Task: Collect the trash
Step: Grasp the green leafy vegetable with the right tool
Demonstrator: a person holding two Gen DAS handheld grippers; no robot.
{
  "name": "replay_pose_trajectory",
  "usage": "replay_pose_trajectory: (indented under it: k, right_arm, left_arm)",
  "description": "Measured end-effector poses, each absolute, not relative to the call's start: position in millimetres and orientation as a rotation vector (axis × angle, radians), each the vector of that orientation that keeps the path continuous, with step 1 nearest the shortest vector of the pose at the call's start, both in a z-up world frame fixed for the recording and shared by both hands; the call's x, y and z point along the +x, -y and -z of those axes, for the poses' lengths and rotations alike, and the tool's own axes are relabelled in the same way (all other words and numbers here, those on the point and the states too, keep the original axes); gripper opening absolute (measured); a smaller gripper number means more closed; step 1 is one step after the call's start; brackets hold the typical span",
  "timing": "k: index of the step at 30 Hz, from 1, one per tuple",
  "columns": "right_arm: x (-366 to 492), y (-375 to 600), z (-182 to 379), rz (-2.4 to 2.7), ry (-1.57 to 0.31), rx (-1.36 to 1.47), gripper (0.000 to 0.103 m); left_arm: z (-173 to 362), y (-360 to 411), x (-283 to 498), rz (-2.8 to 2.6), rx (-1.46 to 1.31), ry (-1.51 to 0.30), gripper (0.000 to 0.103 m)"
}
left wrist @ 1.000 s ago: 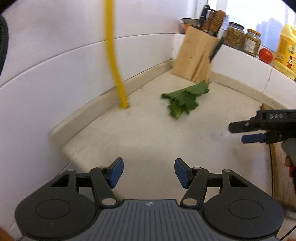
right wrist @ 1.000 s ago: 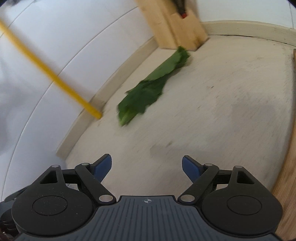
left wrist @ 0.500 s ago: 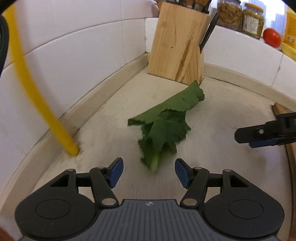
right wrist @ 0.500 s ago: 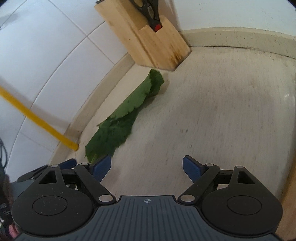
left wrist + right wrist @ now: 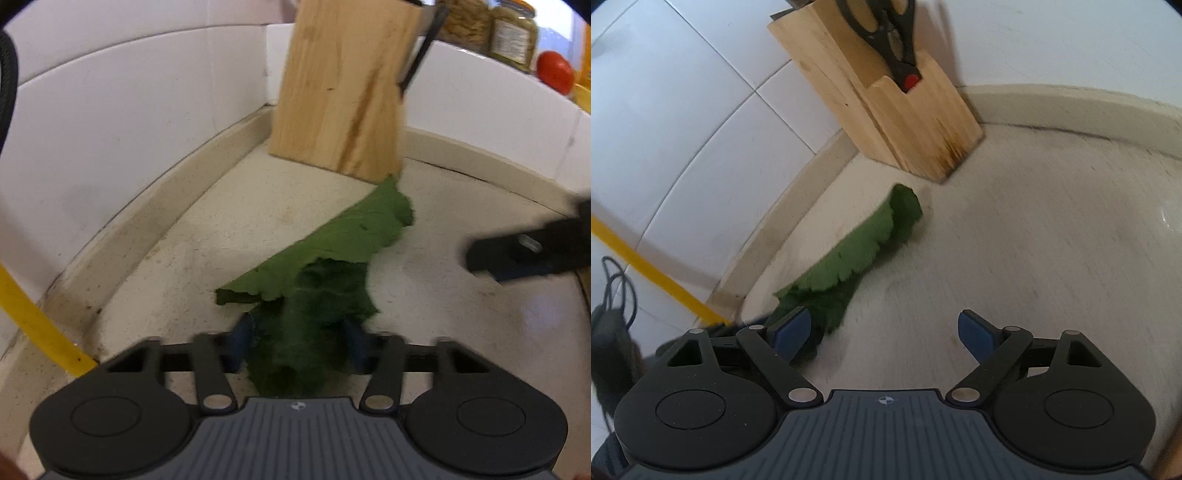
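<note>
Left wrist view: the left gripper [image 5: 297,345] is spread open around the stem end of the green leaf [image 5: 325,266] – flat on the counter [image 5: 229,236], tip near the knife block [image 5: 343,88].

Right wrist view: the right gripper [image 5: 884,330] is held open, nothing between its fingers – leaf [image 5: 849,266] just left.

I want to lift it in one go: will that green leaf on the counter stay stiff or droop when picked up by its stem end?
The leaf looks thin and already folded over itself, so it will probably droop from the left gripper straddling its stem end. It seems light. Its far tip lies by the knife block and may drag.
</note>
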State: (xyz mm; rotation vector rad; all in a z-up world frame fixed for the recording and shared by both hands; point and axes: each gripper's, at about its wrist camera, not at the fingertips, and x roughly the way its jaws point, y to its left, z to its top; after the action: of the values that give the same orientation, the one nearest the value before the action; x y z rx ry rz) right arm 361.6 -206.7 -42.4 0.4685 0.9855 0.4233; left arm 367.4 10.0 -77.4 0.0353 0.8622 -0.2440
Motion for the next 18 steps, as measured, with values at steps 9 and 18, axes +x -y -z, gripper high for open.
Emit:
replay_pose_trajectory:
  k: [9, 18]
  right_arm:
    - [394, 169, 55, -0.491, -1.039, 0.505, 0.092]
    - [369, 155, 63, -0.614, -1.117, 0.637, 0.092]
  left_arm:
    - [65, -16, 330, 0.347, -0.023, -0.906, 0.006]
    - [38, -18, 288, 0.389, -0.072, -0.867, 0.006]
